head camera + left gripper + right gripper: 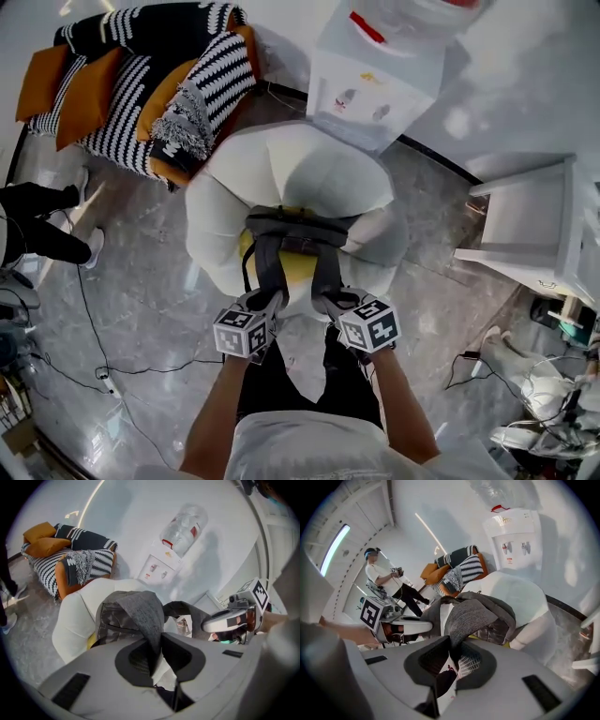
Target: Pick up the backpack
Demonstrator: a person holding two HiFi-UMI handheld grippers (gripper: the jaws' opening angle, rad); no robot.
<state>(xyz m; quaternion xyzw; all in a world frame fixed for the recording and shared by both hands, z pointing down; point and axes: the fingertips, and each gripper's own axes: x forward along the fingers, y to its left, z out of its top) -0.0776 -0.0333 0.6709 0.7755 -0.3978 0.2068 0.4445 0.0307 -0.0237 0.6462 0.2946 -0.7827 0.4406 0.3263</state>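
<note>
A grey backpack (295, 234) with yellow on its underside hangs over the seat of a white round armchair (300, 173), held by its two shoulder straps. My left gripper (265, 302) is shut on the left grey strap (143, 613), which runs down between the dark pads. My right gripper (330, 302) is shut on the right grey strap (471, 616). In the left gripper view the backpack body (115, 616) sits just past the jaws, and the right gripper (232, 623) shows at the right. The left gripper (401, 625) appears at the left of the right gripper view.
A water dispenser (375, 80) stands behind the armchair. A striped sofa with orange cushions (141, 84) is at the far left. A white side table (539, 230) is at the right. Cables (103, 375) lie on the grey floor. A seated person (382, 581) is at the left.
</note>
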